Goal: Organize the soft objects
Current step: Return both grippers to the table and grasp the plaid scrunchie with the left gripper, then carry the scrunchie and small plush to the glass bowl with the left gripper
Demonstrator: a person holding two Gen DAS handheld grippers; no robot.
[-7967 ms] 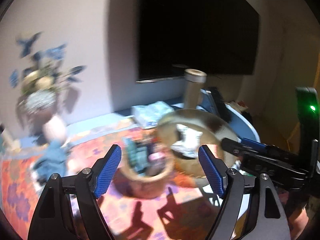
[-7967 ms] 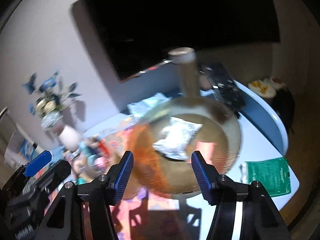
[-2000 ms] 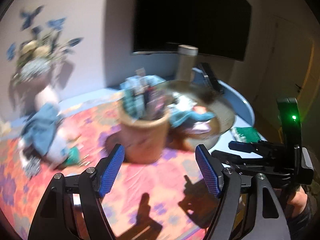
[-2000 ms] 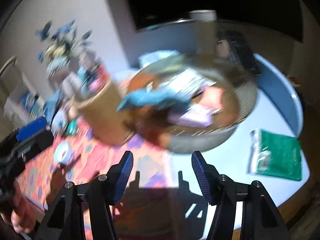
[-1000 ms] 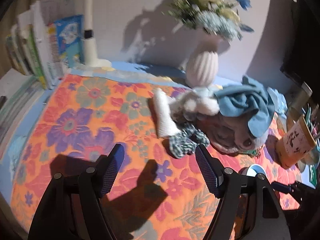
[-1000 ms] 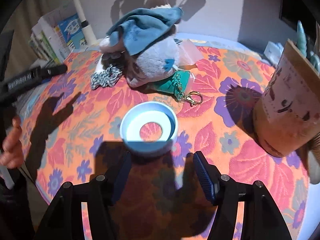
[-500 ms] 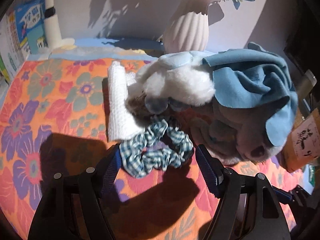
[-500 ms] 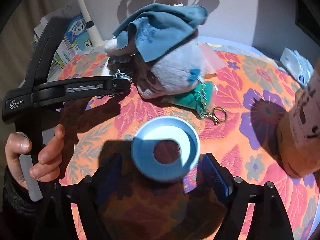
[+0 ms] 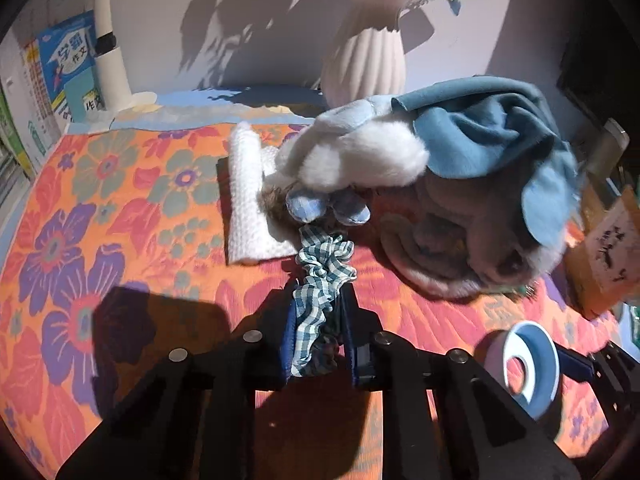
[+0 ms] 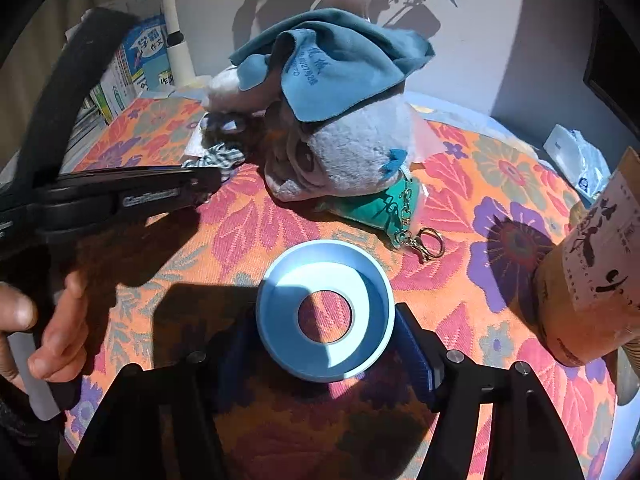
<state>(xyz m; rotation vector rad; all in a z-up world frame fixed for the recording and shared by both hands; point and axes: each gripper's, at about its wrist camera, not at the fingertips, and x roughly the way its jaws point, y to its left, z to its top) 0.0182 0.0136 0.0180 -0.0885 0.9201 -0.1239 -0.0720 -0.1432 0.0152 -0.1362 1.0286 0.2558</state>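
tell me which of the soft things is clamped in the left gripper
The checked green-and-white scrunchie: the left gripper pinches it, while the plush toys and blue cloth lie untouched.

A cloth [image 9: 492, 136] drapes over the plush toy [image 9: 472, 224], with the vase [image 9: 364, 60] behind them.

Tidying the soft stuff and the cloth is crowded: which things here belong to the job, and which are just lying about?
Job: checked scrunchie, pinched in the left gripper; grey plush toy; blue cloth draped over it; white knitted cloth; blue ring between the right gripper pads.

Lying about: vase; books; brown pot; green pouch with clasp.
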